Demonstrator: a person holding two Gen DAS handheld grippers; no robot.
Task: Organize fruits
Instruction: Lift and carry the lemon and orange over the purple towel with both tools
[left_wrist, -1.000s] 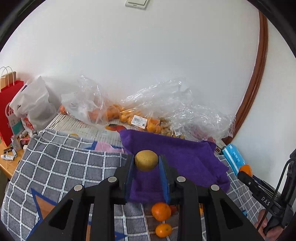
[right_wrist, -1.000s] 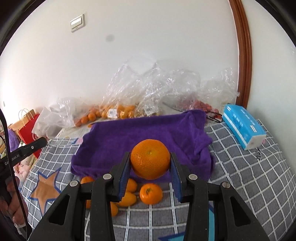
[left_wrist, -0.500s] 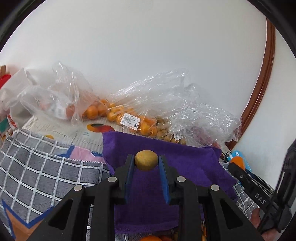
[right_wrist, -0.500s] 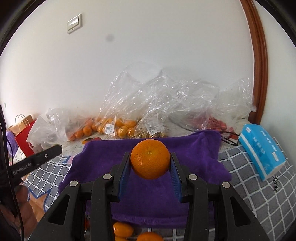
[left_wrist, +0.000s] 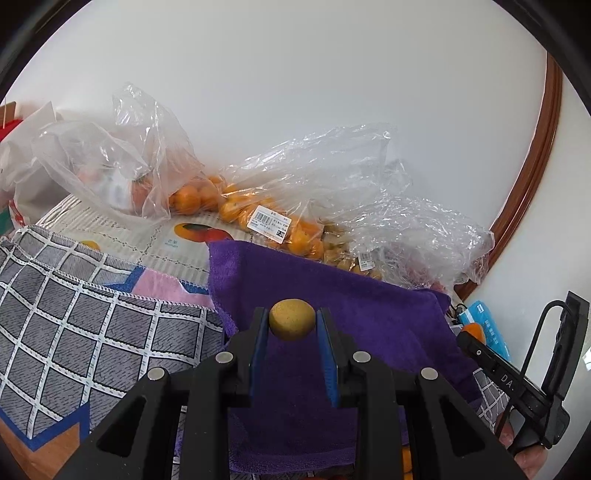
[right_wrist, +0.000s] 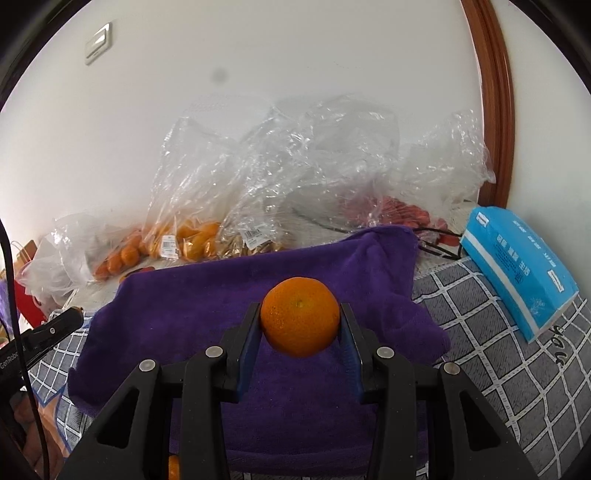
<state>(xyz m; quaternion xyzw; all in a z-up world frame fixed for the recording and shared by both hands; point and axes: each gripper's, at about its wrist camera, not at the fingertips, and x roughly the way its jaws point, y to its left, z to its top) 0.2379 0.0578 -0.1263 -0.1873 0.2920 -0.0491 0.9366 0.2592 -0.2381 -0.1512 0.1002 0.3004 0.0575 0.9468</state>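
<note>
The left claw (left_wrist: 291, 326) is clamped on a small round yellow-brown fruit (left_wrist: 291, 324), the right claw (right_wrist: 300, 328) on a larger round orange (right_wrist: 300, 316); both fruits hang above the rumpled purple towel (left_wrist: 369, 317) spread on the surface's grey checked cloth (left_wrist: 92, 332); the likely step is setting them down there; lower each until it touches the towel before parting the pads, keep the two well apart, and choose a flat patch, since round fruit rolls off folds.

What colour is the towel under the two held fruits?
Purple; the towel shows best in the right wrist view.
</note>
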